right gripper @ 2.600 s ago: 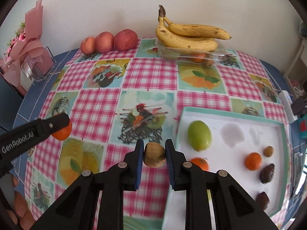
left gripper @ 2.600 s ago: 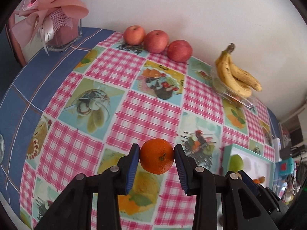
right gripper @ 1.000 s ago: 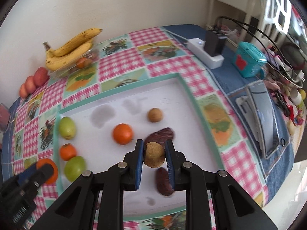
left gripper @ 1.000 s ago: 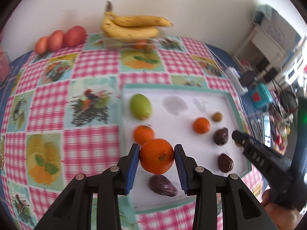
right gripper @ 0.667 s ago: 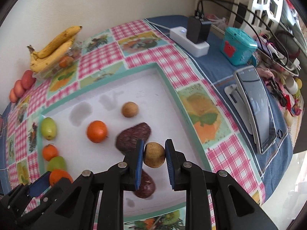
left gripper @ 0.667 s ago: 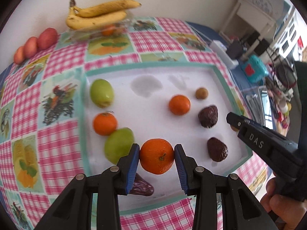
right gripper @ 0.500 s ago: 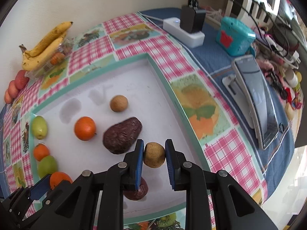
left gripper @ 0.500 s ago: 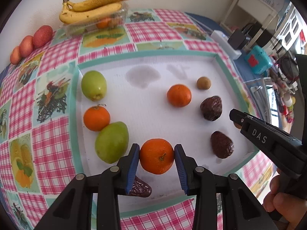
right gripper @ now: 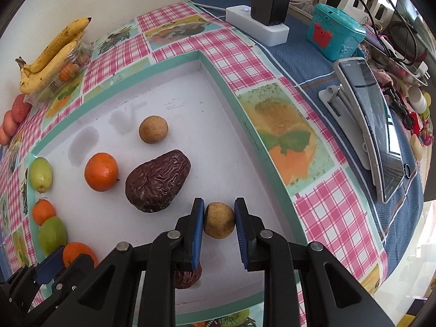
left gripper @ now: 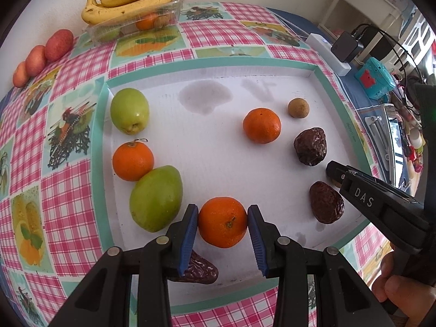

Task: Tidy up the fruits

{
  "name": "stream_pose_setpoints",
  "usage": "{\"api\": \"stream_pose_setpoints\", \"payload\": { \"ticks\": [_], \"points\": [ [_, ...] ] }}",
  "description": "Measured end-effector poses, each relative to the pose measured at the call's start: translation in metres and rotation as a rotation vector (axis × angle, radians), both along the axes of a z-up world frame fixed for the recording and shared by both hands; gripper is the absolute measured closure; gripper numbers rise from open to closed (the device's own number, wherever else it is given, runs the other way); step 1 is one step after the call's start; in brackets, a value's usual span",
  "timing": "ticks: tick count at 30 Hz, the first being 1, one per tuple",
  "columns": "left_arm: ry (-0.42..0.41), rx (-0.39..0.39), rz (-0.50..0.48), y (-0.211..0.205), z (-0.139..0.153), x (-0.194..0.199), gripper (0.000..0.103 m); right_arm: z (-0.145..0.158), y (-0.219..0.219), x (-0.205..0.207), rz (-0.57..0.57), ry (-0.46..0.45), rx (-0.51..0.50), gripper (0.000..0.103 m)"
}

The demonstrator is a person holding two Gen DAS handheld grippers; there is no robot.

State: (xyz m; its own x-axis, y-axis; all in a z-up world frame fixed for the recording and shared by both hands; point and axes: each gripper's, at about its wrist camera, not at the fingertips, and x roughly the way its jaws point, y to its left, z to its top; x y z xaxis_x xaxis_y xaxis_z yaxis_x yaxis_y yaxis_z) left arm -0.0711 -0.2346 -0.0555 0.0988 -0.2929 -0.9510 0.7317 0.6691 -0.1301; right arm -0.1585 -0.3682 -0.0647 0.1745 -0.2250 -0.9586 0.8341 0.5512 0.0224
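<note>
Tray: white tray [left gripper: 218, 163] with a teal rim lies on the checked tablecloth [left gripper: 68, 218], filling the middle of both wrist views.
Left gripper: left gripper [left gripper: 222, 226] is clamped on an orange [left gripper: 222, 222], blue pads pressing its two sides, low over the tray's near edge at 6 o'clock in the left view.
Right gripper: right gripper [right gripper: 219, 219] is clenched around a small brown round fruit [right gripper: 219, 220], held just above the tray floor near its right rim; in the left view this tool shows at 3 to 4 o'clock, with a person's hand [left gripper: 400, 297] on it.
Green fruits: one green fruit [left gripper: 156, 198] sits just beside the left pad at 9 o'clock from the held orange, touching a second orange [left gripper: 133, 160]; another green fruit [left gripper: 129, 114] lies farther back at 11 o'clock.
Middle of tray: a third orange [left gripper: 261, 128] lies near a second small brown fruit [left gripper: 298, 107], which sits at 1 o'clock from it.
Dark fruits: a wrinkled dark fruit [right gripper: 157, 181] rests at 10 o'clock from the right gripper; another dark one [left gripper: 326, 203] lies near the right tool's tip, and a third [left gripper: 200, 269] is partly hidden under the left gripper.
Beyond the tray: bananas [left gripper: 130, 0] top a clear box [left gripper: 152, 20] at 11 o'clock; red apples [left gripper: 41, 57] line up at 10 o'clock by the wall.
Right side: a white power strip [right gripper: 259, 24], a teal box [right gripper: 335, 35] and a phone on a stand [right gripper: 373, 125] sit at 1 to 3 o'clock.
</note>
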Motion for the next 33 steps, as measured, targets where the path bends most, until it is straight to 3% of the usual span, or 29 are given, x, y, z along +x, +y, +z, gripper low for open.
{"api": "stream_pose_setpoints", "payload": {
  "ticks": [12,16,22,25,27,29,31,33],
  "points": [
    [0.040,-0.014,-0.008,0.000,0.001,0.001,0.061,0.003,0.000,0.001,0.010,0.006,-0.023,0.078],
    [0.037,-0.031,-0.005,0.004,0.007,0.003,0.058,0.006,0.002,0.003,0.015,0.018,-0.044,0.061],
    [0.013,-0.060,0.019,0.019,0.023,0.011,0.052,0.023,0.010,0.006,0.023,0.008,-0.103,0.058],
    [-0.035,-0.065,0.067,0.033,0.032,0.022,0.032,0.030,0.019,0.009,0.041,-0.026,-0.098,0.040],
    [-0.093,-0.039,0.128,0.047,0.036,0.034,0.014,0.034,0.027,0.011,0.057,-0.047,-0.096,0.038],
    [-0.148,-0.015,0.190,0.062,0.038,0.050,0.012,0.038,0.036,0.014,0.077,-0.070,-0.090,0.026],
    [-0.180,-0.003,0.247,0.079,0.040,0.064,0.009,0.041,0.048,0.018,0.096,-0.099,-0.078,0.023],
    [-0.210,-0.004,0.311,0.097,0.045,0.077,0.000,0.043,0.062,0.021,0.122,-0.113,-0.071,0.022]
  ]
}}
